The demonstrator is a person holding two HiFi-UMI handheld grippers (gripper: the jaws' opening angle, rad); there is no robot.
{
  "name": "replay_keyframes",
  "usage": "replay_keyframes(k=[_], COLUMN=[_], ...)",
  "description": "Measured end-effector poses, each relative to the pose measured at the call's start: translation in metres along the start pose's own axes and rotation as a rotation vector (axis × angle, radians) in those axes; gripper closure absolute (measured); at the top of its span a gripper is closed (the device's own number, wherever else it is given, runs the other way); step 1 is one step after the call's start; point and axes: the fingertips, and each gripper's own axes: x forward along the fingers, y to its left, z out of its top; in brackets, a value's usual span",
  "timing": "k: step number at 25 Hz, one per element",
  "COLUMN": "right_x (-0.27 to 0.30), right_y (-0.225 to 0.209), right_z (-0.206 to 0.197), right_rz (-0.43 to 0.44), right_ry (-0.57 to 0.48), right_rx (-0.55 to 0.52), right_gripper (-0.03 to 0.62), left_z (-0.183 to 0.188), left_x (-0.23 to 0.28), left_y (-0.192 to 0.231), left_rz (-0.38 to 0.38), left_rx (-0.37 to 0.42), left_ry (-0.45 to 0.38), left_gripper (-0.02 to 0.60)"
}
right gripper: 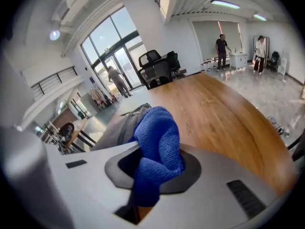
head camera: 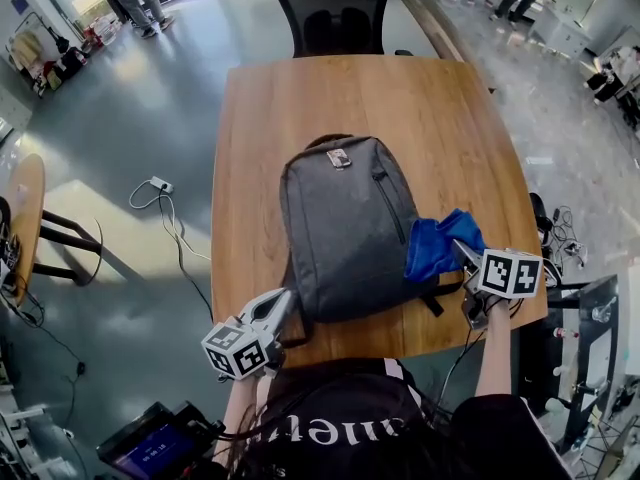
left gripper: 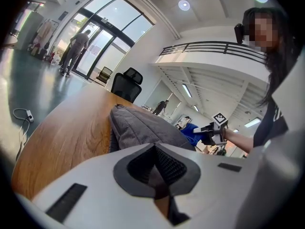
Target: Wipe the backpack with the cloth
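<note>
A grey backpack (head camera: 345, 228) lies flat on the wooden table (head camera: 290, 98), top end away from me. My right gripper (head camera: 466, 255) is at the bag's right edge, shut on a blue cloth (head camera: 438, 245) that drapes against the bag's side. In the right gripper view the cloth (right gripper: 159, 142) bulges out between the jaws of that gripper (right gripper: 145, 180), with the backpack (right gripper: 121, 123) just behind. My left gripper (head camera: 284, 302) sits at the bag's near left corner. Its jaws (left gripper: 157, 175) are shut with nothing seen between them, and the backpack (left gripper: 143, 128) lies just ahead.
A black office chair (head camera: 335, 13) stands at the table's far end. A power strip with cable (head camera: 160, 184) lies on the floor to the left, near a small round table (head camera: 25, 208). A metal rack (head camera: 590, 338) stands by the near right corner. People stand far off.
</note>
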Motion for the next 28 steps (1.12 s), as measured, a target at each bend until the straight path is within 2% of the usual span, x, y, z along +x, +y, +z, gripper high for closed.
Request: replay_keyframes(k=[3, 7, 9, 14, 17, 20, 23, 25, 28], right_x=[-0.01, -0.001, 0.015, 0.059, 0.097, 0.132, 0.15, 0.149, 0.14], right_y=[0.041, 0.11, 0.156, 0.27, 0.325, 0.345, 0.329, 0.309, 0.272], right_z=[0.032, 0.069, 0.08, 0.062, 0.034, 0.005, -0.013, -0.012, 0.004], right_rz=[0.139, 0.23, 0.304, 0.528, 0.607, 0.595, 0.522, 0.482, 0.449], right_ry=[-0.096, -0.157, -0.163, -0.073, 0.033, 0.134, 0.192, 0.189, 0.152], right_rx=[0.034, -0.097, -0.148, -0.215, -0.254, -0.31, -0.347, -0.345, -0.289], right_gripper=[0.525, 0.526, 0.526, 0.526, 0.526, 0.526, 0.526, 0.526, 0.526], left_z=[0.001, 0.004, 0.006, 0.004, 0.003, 0.002, 0.001, 0.001, 0.0], left_x=[0.001, 0.002, 0.002, -0.005, -0.007, -0.009, -0.013, -0.017, -0.016], left_y=[0.002, 0.012, 0.02, 0.025, 0.032, 0.035, 0.035, 0.037, 0.041], left_rz=[0.002, 0.008, 0.016, 0.037, 0.046, 0.051, 0.058, 0.064, 0.068], left_rx=[-0.003, -0.011, -0.018, -0.032, -0.045, -0.053, -0.059, -0.061, -0.061], left_ry=[-0.004, -0.013, -0.021, -0.043, -0.054, -0.062, -0.07, -0.071, -0.067], left_gripper=[0.581, 0.581, 0.581, 0.581, 0.581, 0.581, 0.581, 0.581, 0.581])
